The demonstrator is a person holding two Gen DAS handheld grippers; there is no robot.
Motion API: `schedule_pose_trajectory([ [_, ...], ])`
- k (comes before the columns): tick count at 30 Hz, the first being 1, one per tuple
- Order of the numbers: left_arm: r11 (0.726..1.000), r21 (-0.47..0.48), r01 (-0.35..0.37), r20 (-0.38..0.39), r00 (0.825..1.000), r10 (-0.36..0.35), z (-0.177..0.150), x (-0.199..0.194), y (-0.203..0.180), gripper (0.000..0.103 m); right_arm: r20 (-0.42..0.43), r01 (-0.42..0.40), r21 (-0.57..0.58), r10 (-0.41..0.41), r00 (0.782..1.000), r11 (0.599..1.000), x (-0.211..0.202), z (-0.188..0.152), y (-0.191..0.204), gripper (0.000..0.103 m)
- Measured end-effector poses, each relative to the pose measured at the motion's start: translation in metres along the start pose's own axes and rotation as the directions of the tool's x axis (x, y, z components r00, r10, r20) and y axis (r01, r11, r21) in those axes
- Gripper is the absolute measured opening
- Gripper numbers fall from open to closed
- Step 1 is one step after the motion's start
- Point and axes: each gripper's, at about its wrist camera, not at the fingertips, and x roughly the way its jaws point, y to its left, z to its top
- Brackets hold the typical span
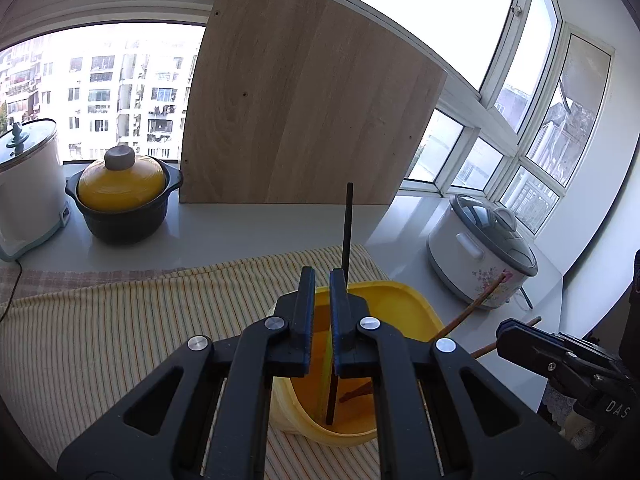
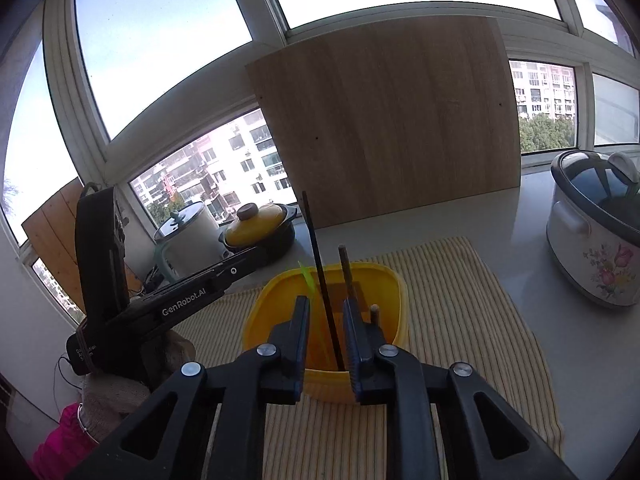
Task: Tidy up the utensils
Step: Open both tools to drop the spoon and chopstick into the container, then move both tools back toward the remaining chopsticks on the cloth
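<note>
Left wrist view, left gripper (image 1: 322, 280): I see its jaws narrowly parted above the yellow container (image 1: 400, 304), gripping nothing.
Left wrist view, utensils: a black chopstick (image 1: 347, 224) stands in the container just right of my right finger; I cannot tell whether it touches. Two brown chopsticks (image 1: 476, 304) lean over the container's right rim.
Left wrist view, right gripper (image 1: 520, 330): it enters from the right near those brown sticks; I cannot tell its opening. I read "DAS" on its body.
Left wrist view, surroundings: the container sits on a striped cloth (image 1: 120, 320) on the worktop (image 1: 240, 228); behind are a wooden board (image 1: 304, 100), a yellow-lidded pot (image 1: 122, 196) and a floral rice cooker (image 1: 484, 256).
Right wrist view, right gripper (image 2: 326, 312): jaws moderately apart, empty; the black chopstick (image 2: 320, 264) rises in the gap, touching neither finger.
Right wrist view, utensils: a green stick (image 2: 308, 276) and brown chopsticks (image 2: 346, 272) stand in the yellow container (image 2: 396, 300).
Right wrist view, left gripper (image 2: 256, 254): its arm reads "GenRobot.AI".
</note>
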Motion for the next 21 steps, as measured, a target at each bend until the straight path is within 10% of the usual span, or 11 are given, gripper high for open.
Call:
schedule_pose_trajectory([
  [21, 0.996, 0.035, -0.087, -0.030, 0.996, 0.088, -0.036, -0.072, 0.038, 0.011, -0.044, -0.016, -0.033, 0.015, 0.999, 0.999, 0.000, -0.023, 0.036, 0.029],
])
